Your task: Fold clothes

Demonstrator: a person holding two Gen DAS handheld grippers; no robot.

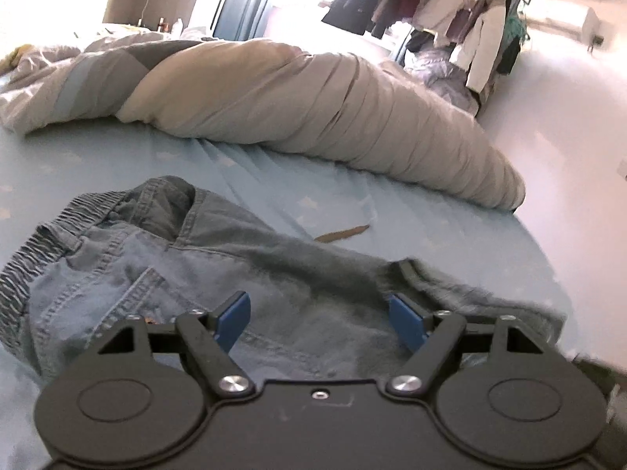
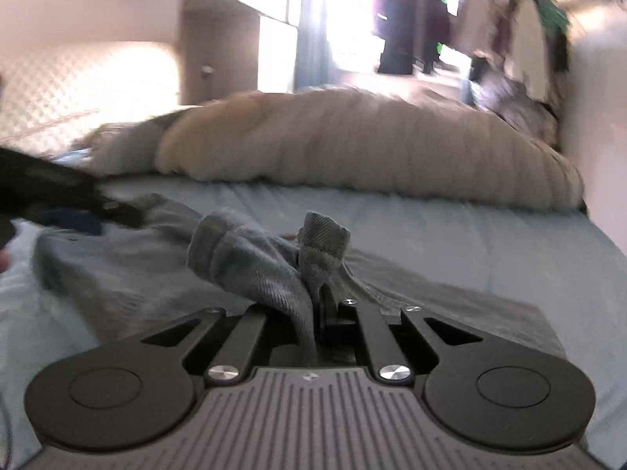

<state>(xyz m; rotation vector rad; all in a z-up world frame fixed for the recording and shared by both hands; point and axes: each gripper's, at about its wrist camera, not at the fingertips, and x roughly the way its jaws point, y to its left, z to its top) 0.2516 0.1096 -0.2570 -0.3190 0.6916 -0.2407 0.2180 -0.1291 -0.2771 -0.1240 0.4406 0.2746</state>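
A pair of blue denim jeans (image 1: 164, 274) with an elastic waistband lies on the light blue bed sheet (image 1: 274, 180). My left gripper (image 1: 319, 317) is open, its blue pads (image 1: 235, 319) spread just above the denim, holding nothing. In the right wrist view the jeans (image 2: 129, 274) stretch left across the sheet (image 2: 470, 243). My right gripper (image 2: 315, 293) is shut on a bunched fold of the denim, which sticks up between the fingers. The left gripper's dark body (image 2: 58, 192) shows at the left edge.
A bulky beige duvet (image 1: 333, 109) lies rolled across the far side of the bed, also in the right wrist view (image 2: 352, 145). A small brown scrap (image 1: 343, 234) lies on the sheet. A rack of hanging clothes (image 1: 462, 11) stands behind. The bed edge curves at right.
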